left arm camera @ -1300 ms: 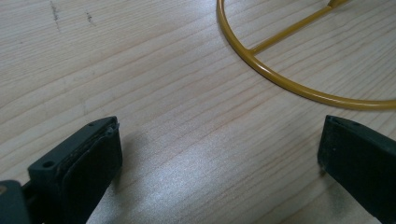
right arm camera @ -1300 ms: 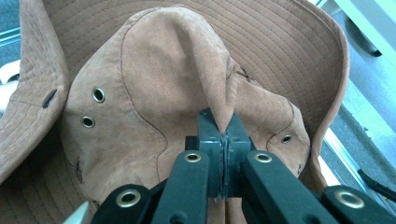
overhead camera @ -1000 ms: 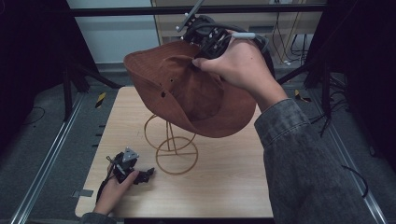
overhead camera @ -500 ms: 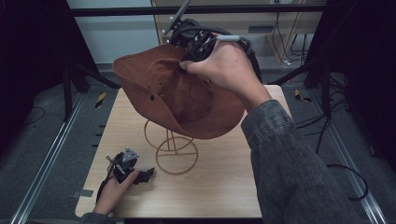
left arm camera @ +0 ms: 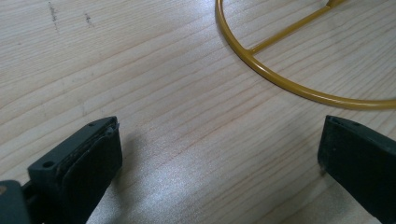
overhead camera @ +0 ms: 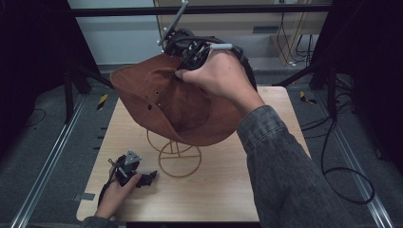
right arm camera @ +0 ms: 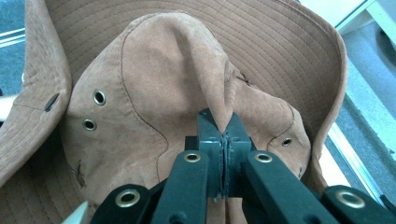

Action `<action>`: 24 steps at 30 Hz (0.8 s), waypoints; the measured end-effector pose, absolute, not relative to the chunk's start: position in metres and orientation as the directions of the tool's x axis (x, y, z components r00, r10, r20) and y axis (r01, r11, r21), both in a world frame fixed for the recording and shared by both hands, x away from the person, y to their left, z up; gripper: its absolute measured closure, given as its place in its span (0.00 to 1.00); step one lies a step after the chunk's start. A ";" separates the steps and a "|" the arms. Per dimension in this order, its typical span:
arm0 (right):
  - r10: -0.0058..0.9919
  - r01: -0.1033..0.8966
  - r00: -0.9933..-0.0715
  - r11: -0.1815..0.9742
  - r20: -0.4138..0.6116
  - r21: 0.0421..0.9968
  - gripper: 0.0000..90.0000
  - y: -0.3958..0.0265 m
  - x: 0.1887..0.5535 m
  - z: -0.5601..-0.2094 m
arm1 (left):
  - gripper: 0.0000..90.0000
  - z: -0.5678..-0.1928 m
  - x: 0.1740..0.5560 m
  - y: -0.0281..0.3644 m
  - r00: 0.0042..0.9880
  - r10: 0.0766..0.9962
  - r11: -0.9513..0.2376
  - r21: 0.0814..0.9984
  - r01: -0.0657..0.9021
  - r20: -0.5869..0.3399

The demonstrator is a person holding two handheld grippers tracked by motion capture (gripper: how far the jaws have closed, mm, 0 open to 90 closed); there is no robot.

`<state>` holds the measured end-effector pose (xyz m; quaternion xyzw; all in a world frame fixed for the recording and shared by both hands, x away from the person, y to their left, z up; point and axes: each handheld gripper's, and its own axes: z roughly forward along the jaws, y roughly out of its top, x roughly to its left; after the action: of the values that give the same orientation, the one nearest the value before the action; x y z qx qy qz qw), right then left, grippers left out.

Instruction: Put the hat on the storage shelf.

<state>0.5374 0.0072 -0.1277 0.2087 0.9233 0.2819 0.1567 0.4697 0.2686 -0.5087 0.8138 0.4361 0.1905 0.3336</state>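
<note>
Pinching a fold of the brown suede wide-brimmed hat (right arm camera: 177, 88), the right gripper (overhead camera: 190, 50) is carrying it leftward and lower than a second ago, above the yellow wire stand (overhead camera: 178, 156) on the wooden desk (overhead camera: 223, 190). The left gripper (overhead camera: 130, 173) is resting there, fingers (left arm camera: 88, 158) spread.
</note>
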 end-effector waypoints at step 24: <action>0.436 0.286 -0.888 0.770 -0.143 0.570 0.99 0.024 0.536 -0.147 | 0.00 -0.508 0.470 0.269 0.549 0.835 -0.400 0.706 0.585 0.019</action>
<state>0.5359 0.0240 -0.1469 0.1941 0.9310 0.2783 0.1347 0.4697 0.2688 -0.5083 0.8151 0.4355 0.1888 0.3321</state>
